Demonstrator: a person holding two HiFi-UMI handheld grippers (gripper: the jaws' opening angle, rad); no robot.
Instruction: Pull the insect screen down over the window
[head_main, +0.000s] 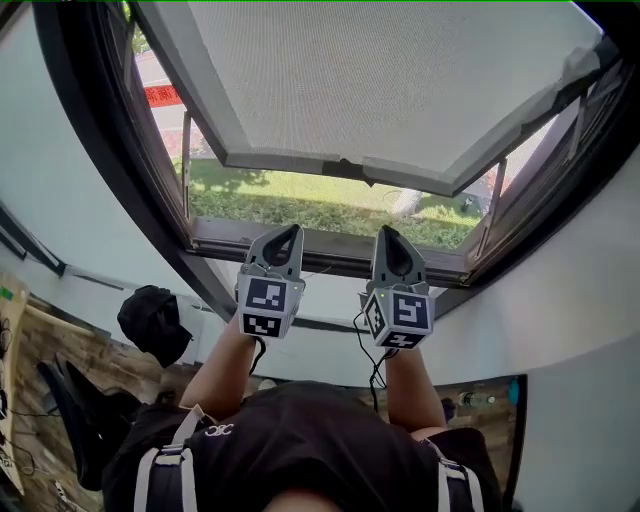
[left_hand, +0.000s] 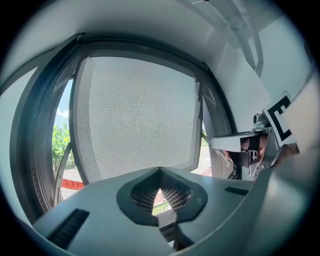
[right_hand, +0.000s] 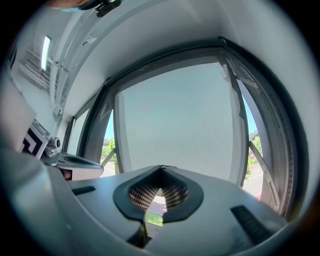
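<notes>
The insect screen (head_main: 380, 80) is a grey mesh panel over the upper part of the window, and its pale bottom bar (head_main: 340, 168) hangs above an uncovered strip. My left gripper (head_main: 283, 232) and right gripper (head_main: 388, 235) are side by side below that bar, in front of the dark lower window frame (head_main: 330, 258). Both are shut with nothing between the jaws. In the left gripper view the left gripper (left_hand: 160, 170) points at the screen (left_hand: 140, 115). In the right gripper view the right gripper (right_hand: 161, 168) faces the mesh (right_hand: 175, 120) too.
Green lawn (head_main: 300, 205) and a red strip (head_main: 160, 95) show outside through the uncovered part. Metal stay arms (head_main: 186, 160) stand at the window's sides. A black cap-like thing (head_main: 155, 322) and a dark chair (head_main: 80, 410) are on the left, above a wooden floor.
</notes>
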